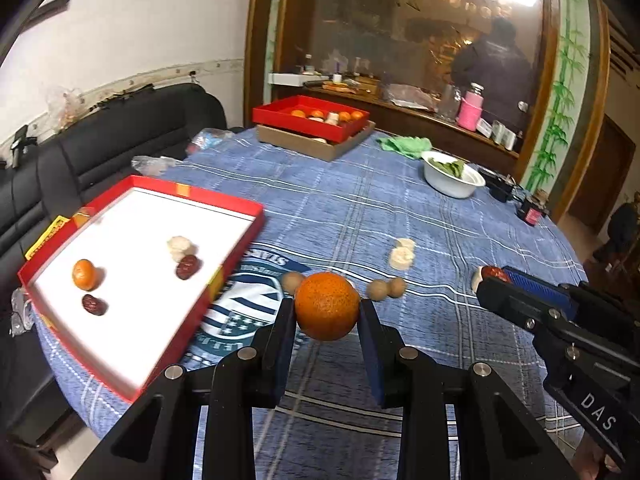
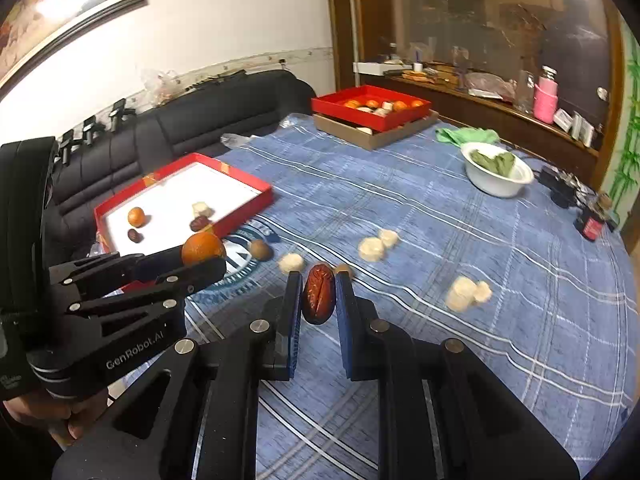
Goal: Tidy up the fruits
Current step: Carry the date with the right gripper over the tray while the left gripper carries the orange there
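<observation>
My left gripper (image 1: 326, 312) is shut on a tangerine (image 1: 327, 306) and holds it above the blue cloth, right of the red tray (image 1: 240, 204). The tray holds a small tangerine (image 1: 83, 274), two red dates (image 1: 188, 267) and a white piece (image 1: 179, 245). My right gripper (image 2: 318, 300) is shut on a red date (image 2: 318, 298) above the cloth. In the left wrist view it (image 1: 490, 278) is at the right with the date tip (image 1: 495, 271) showing. Brown longans (image 1: 378, 290) and white pieces (image 1: 401, 258) lie loose on the cloth.
A second red tray (image 1: 280, 120) with fruit sits on a cardboard box at the far side. A white bowl (image 1: 452, 184) with green leaves and a green cloth (image 1: 404, 146) are at the far right. A black sofa (image 1: 120, 132) runs along the left.
</observation>
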`<action>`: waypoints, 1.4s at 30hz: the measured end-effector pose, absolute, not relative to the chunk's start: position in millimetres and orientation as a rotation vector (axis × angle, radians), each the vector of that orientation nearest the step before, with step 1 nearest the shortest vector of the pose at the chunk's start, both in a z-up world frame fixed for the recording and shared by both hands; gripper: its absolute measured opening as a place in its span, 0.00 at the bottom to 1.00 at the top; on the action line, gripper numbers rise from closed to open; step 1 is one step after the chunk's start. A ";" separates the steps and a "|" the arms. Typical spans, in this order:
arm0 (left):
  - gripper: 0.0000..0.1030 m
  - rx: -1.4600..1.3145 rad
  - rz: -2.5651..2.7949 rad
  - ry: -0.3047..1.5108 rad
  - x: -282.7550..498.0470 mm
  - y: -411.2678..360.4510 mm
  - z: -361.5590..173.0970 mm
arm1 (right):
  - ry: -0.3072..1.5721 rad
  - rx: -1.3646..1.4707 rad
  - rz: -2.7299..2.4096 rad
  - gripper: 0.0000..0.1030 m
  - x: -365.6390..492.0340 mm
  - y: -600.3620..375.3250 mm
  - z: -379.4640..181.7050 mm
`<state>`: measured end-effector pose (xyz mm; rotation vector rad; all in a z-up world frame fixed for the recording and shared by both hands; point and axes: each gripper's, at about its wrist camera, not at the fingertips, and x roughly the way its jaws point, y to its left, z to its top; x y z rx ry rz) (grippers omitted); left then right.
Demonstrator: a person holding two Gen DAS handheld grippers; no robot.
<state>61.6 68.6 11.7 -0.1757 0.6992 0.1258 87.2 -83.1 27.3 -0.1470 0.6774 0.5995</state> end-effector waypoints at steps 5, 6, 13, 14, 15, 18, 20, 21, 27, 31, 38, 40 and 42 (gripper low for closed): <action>0.29 -0.191 0.171 0.690 54.8 87.8 15.1 | 0.649 -0.156 0.638 0.15 89.1 -59.6 38.0; 0.29 -0.194 0.180 0.689 53.4 91.4 15.3 | 0.644 -0.158 0.646 0.15 89.8 -54.6 40.0; 0.29 -0.220 0.242 0.684 46.6 118.7 15.2 | 0.619 -0.184 0.712 0.15 90.9 -14.0 49.0; 0.29 -0.225 0.250 0.683 45.7 122.6 15.4 | 0.618 -0.188 0.722 0.15 90.8 -8.1 49.4; 0.29 -0.227 0.256 0.681 46.1 125.6 16.1 | 0.616 -0.192 0.731 0.15 90.8 -2.3 50.0; 0.29 -0.233 0.273 0.675 43.9 133.6 16.9 | 0.614 -0.203 0.753 0.15 90.4 12.6 51.7; 0.29 -0.237 0.285 0.671 43.0 138.4 17.7 | 0.612 -0.210 0.767 0.15 90.0 21.1 52.6; 0.29 -0.239 0.289 0.671 42.5 140.8 18.0 | 0.612 -0.212 0.773 0.15 89.6 24.2 53.0; 0.29 -0.246 0.312 0.667 41.5 151.9 18.7 | 0.609 -0.221 0.800 0.15 89.0 41.4 56.2; 0.29 -0.248 0.324 0.666 41.8 157.1 18.6 | 0.608 -0.228 0.810 0.15 90.0 49.3 56.5; 0.29 -0.251 0.351 0.662 44.4 169.4 19.2 | 0.605 -0.241 0.829 0.15 93.9 65.8 57.5; 0.29 -0.253 0.358 0.663 45.7 173.1 18.8 | 0.606 -0.246 0.836 0.15 94.2 71.2 57.0; 0.29 -0.256 0.367 0.665 47.0 177.4 17.4 | 0.610 -0.252 0.840 0.15 95.9 76.6 55.7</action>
